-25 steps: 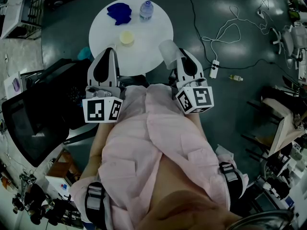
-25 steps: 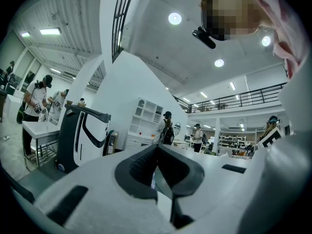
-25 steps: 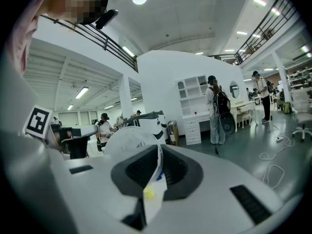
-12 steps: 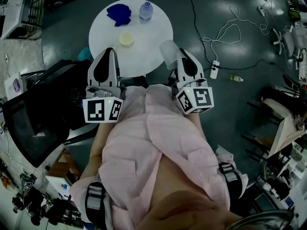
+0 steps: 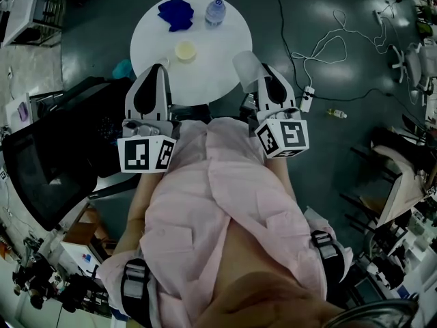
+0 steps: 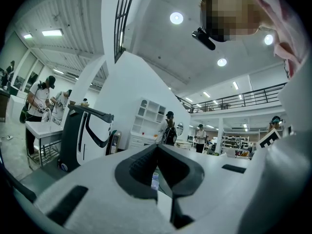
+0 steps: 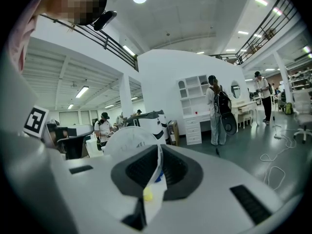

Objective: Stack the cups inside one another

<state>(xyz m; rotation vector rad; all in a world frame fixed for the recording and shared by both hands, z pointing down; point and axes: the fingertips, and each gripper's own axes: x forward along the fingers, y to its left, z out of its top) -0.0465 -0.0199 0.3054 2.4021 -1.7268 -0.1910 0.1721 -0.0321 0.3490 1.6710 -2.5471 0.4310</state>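
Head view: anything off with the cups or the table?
Nothing is spilled or broken. One oddity: the right gripper pinches the clear cup by its thin wall, so it hangs tilted by the edge of the table. The yellow cup stands upright on the table, apart from it.

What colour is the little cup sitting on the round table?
The cup is pale yellow, clearest in the head view.

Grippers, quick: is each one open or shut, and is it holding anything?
Left gripper: closed, nothing in it.
Right gripper: closed on the wall of a clear plastic cup.
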